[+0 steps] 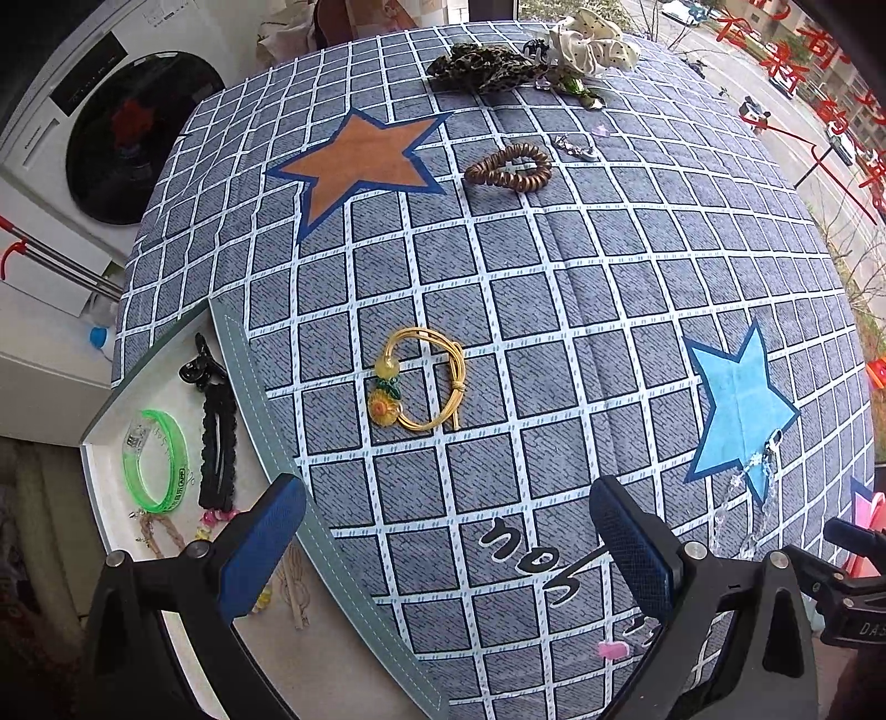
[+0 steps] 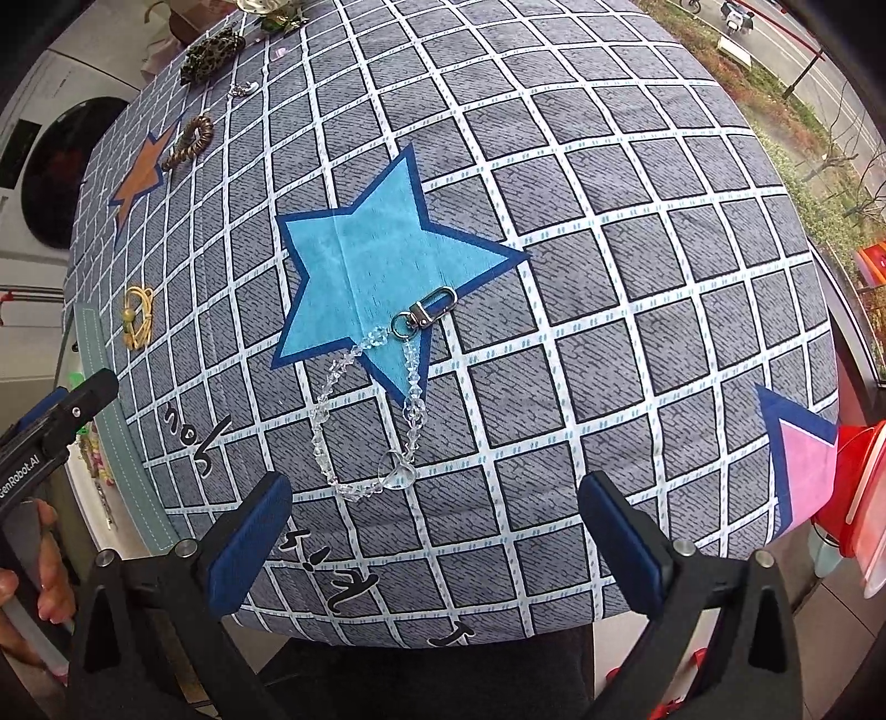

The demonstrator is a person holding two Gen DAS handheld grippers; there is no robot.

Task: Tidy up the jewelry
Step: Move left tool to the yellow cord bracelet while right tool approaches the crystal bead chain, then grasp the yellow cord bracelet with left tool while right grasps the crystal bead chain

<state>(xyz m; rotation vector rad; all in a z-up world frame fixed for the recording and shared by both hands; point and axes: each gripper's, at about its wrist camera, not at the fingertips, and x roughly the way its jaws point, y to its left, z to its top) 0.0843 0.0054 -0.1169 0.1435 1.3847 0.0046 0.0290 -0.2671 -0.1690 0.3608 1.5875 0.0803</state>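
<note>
**Two loose pieces lie under two empty claws**

The right claw [image 2: 434,531] stands wide with nothing between its pads, above a clear bead chain [image 2: 360,421] that lies on the checked surface [image 2: 637,310], its metal clip [image 2: 429,313] at twelve o'clock on the blue star [image 2: 360,260]. The chain looks light, limp and slippery; the stiff clip, or the beads bunched by the heart charm [image 2: 396,471], should give the surest hold.

The left claw [image 1: 448,543] is also wide and empty. At twelve o'clock from it lies a yellow cord bracelet [image 1: 423,382] with a flower charm: light, springy, best pinched across its cords. At nine o'clock, the white tray [image 1: 111,498] holds a green bangle [image 1: 158,462] and a black hair clip [image 1: 217,443]. A brown coil tie [image 1: 508,169] and scrunchies [image 1: 595,39] lie far off. Nothing blocks either piece.
</note>
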